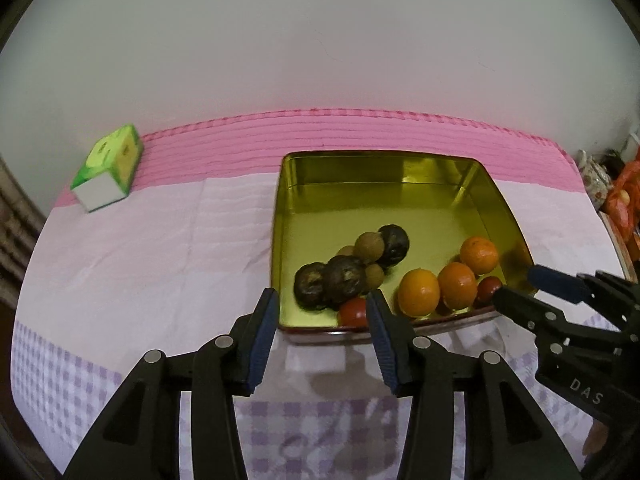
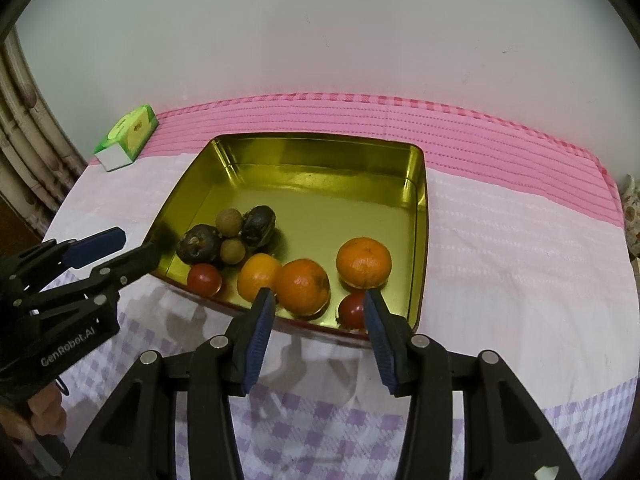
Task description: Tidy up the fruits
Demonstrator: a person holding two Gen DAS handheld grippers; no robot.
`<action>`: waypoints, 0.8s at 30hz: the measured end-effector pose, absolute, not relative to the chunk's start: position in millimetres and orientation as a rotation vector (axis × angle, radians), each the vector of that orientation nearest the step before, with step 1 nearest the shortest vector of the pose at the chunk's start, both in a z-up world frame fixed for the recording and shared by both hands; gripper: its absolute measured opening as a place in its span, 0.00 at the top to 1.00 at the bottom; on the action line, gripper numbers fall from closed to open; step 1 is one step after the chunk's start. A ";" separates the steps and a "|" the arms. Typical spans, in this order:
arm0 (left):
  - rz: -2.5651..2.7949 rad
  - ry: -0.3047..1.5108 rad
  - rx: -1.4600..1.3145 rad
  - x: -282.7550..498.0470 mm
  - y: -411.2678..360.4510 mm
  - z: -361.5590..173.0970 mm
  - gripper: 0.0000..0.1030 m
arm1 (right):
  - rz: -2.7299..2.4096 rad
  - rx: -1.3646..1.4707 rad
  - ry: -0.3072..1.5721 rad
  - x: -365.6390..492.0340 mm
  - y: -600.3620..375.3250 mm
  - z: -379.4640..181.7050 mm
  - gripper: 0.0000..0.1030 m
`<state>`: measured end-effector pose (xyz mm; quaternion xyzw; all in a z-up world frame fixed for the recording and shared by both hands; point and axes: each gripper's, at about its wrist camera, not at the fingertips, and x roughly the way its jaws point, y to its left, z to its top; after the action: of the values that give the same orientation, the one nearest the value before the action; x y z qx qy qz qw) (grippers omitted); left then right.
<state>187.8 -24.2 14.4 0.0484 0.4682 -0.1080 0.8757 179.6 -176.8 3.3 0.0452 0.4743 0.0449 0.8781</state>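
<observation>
The left gripper has its fingers spread apart with nothing between them, held just short of the near rim of the gold tin tray. Just beyond its right fingertip lies a red cherry tomato, inside the tray's near edge. Ahead of the gap sit 3 dark wrinkled fruits bunched with small brown longans, all touching in a cluster.

The right gripper also has its fingers spread, gripping nothing, poised over the tray's near rim. Between the fingertips and just beyond them is an orange, with a second cherry tomato right beside the right fingertip. A lighter orange lies just past the left fingertip, touching the first orange, and a mandarin sits a little farther in, ahead of the right fingertip.

The tray rests on a surface covered by a pink and lilac checked cloth. Far off to the left of both pairs of fingers, near the wall, stands a green tissue box.
</observation>
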 end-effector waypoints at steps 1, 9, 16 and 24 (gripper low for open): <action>-0.214 0.976 0.099 186.1 -21.7 14.9 0.55 | 0.093 0.096 0.989 177.6 -176.4 3.7 0.57; -0.160 0.954 0.119 166.9 -13.9 18.7 0.55 | 0.077 0.081 0.969 157.3 -172.6 11.0 0.56; -0.135 0.968 0.096 147.8 -9.5 19.6 0.55 | 0.061 0.059 0.947 137.4 -163.1 17.7 0.55; -0.112 0.973 0.114 134.3 -10.7 21.8 0.55 | 0.045 0.068 0.942 127.0 -163.2 16.5 0.53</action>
<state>134.3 -10.7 21.8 0.0548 0.4668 -0.0538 0.8810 127.0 -163.2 16.5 0.0325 0.4537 0.0219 0.8903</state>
